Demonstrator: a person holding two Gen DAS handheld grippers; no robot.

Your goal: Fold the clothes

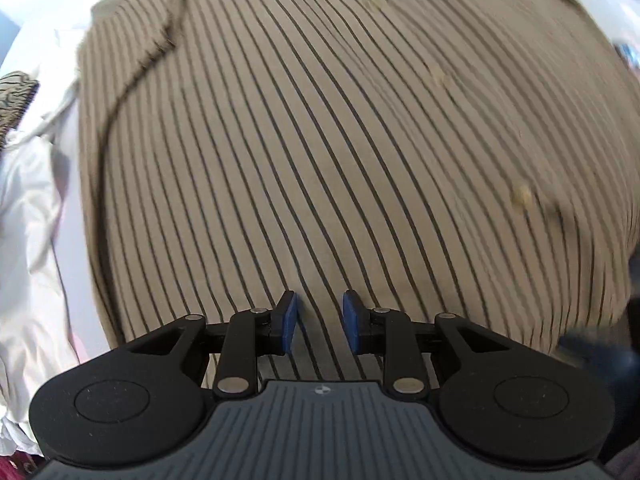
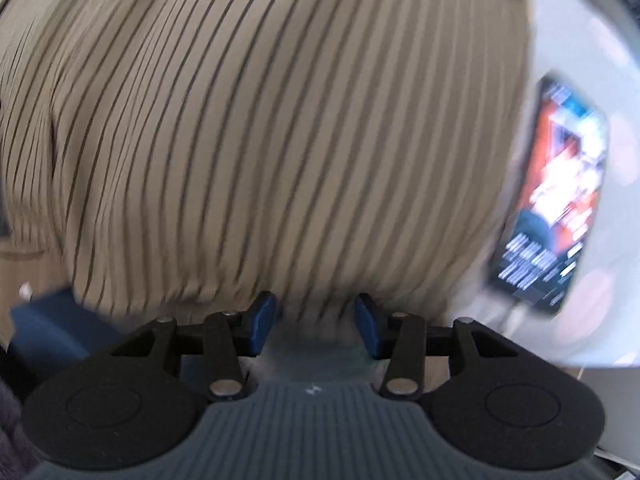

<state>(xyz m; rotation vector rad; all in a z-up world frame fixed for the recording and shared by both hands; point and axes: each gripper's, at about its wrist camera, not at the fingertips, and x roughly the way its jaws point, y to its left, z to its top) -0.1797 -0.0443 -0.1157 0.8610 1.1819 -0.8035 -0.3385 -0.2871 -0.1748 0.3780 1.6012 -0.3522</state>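
Striped shirt (image 1: pixel 320 140), soft, light cloth lying flat, fills the left wrist view beneath the left gripper (image 1: pixel 320 320), jaws part-open and empty; in the blurred right wrist view its hem at 6 o'clock, probably the best hold, lies under the right gripper (image 2: pixel 316 326), jaws apart, empty, closing.

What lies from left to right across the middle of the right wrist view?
Tan striped shirt → bare pale surface → lit phone → pale surface again at the right edge.
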